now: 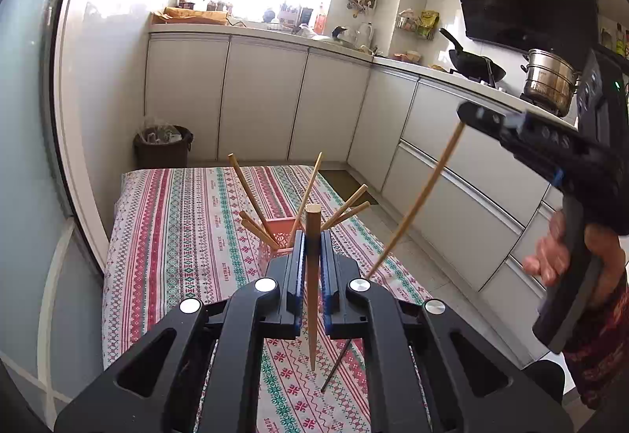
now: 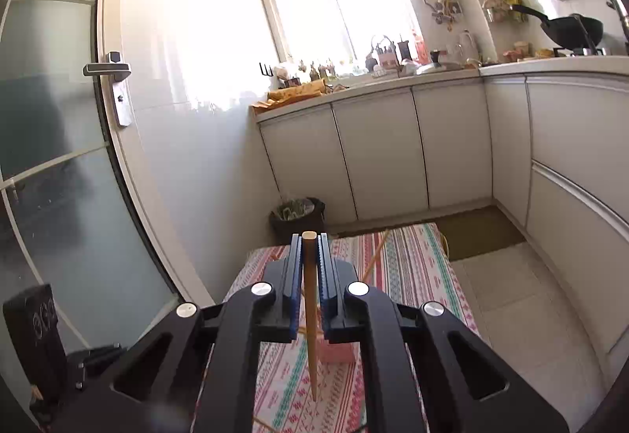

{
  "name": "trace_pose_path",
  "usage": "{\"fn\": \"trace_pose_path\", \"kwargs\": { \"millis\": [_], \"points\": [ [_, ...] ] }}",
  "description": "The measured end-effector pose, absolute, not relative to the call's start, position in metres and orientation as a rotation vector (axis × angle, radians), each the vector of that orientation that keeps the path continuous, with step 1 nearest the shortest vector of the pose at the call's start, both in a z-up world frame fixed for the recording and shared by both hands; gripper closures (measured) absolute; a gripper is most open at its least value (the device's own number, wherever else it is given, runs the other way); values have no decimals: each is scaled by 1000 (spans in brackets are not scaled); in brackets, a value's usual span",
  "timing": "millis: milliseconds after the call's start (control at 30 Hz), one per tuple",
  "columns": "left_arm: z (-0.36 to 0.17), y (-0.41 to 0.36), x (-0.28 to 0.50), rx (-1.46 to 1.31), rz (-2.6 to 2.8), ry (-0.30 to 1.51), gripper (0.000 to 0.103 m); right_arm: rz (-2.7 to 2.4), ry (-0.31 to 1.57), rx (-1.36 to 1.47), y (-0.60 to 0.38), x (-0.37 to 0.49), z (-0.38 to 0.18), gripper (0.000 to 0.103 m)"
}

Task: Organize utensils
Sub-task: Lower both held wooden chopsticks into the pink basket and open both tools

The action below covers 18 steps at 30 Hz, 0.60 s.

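My left gripper is shut on a wooden chopstick that hangs upright, tip above the patterned tablecloth. Just beyond it stands a pink holder with several chopsticks fanning out. At the right, a hand lifts the right gripper, which is shut on a slanting light chopstick. In the right wrist view the right gripper clamps that chopstick above the pink holder. A thin dark stick lies on the cloth.
A dark bin stands on the floor past the table's far end. White cabinets run along the back and right, with a wok and steel pot on top. A glass door is at left.
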State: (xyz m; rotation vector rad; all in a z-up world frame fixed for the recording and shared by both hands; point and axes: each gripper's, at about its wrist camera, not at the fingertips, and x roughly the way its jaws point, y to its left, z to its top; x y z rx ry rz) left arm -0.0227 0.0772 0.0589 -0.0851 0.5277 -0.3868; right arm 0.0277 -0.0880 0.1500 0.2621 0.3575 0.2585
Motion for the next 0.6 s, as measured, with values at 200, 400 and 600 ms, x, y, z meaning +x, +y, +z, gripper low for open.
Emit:
{"fn": "trace_pose_path", "kwargs": {
  "millis": [200, 400, 600],
  "points": [
    [64, 90, -25, -102, -368, 507, 97, 236, 254, 235, -61, 83, 172, 95],
    [67, 102, -22, -122, -344, 500, 97, 217, 237, 204, -39, 130, 119, 95],
    [73, 104, -20, -143, -329, 480, 97, 181, 329, 281, -51, 134, 59, 62]
  ]
}}
